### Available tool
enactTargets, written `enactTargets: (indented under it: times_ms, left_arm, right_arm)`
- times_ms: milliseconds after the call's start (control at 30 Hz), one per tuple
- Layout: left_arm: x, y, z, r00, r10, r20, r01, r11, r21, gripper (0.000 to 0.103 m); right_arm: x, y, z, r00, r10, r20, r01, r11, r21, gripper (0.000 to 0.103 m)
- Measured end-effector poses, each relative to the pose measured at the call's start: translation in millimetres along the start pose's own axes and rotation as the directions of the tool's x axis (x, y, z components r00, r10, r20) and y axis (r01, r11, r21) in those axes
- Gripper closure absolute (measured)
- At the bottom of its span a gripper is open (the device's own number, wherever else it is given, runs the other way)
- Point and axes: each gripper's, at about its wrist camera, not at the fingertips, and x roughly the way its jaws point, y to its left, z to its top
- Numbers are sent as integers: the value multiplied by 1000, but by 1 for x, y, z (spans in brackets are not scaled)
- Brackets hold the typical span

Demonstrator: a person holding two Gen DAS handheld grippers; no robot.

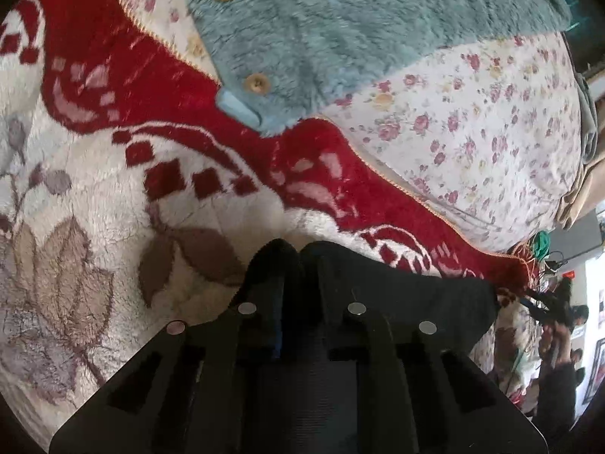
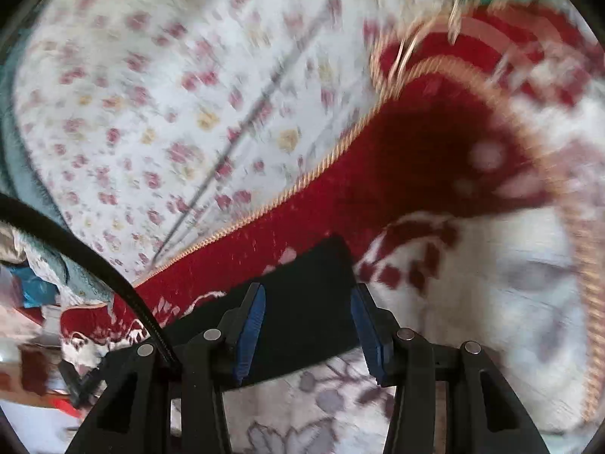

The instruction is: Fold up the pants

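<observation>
Black pants (image 1: pixel 435 295) lie on a red-and-cream blanket (image 1: pixel 94 208) on the bed, left tongs (image 1: pixel 298 253) clenched on their edge, right tongs (image 2: pixel 308 321) released astride them; lift evenly, keeping cloth taut.

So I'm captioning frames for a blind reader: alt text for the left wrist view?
The left gripper is shut on black pants lying on a red-and-white floral blanket. Beyond, a fuzzy teal garment with wooden buttons rests on a flowered sheet.
</observation>
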Motion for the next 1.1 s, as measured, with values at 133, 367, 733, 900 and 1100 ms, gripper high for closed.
enactTargets:
  times_ms: [133, 367, 733, 900, 1100]
  left_arm:
    - [-12, -8, -2, 999, -34, 27, 33, 999, 8, 90]
    - [-15, -16, -3, 998, -46, 32, 46, 999, -9, 90]
    - [-6, -9, -3, 999, -50, 23, 51, 998, -48, 90]
    - [-2, 1, -3, 998, -55, 24, 57, 991, -120, 90]
    - [-13, -11, -8, 998, -45, 47, 48, 996, -72, 92]
  right_arm:
    - [38, 11, 16, 994, -100, -54, 94, 990, -105, 58]
    - [70, 5, 33, 989, -116, -93, 102, 985, -141, 59]
    - [90, -6, 40, 990, -88, -109, 72, 987, -144, 78]
    - [97, -6, 36, 991, -66, -116, 49, 989, -143, 82]
    - [77, 3, 20, 999, -51, -9, 47, 974, -220, 101]
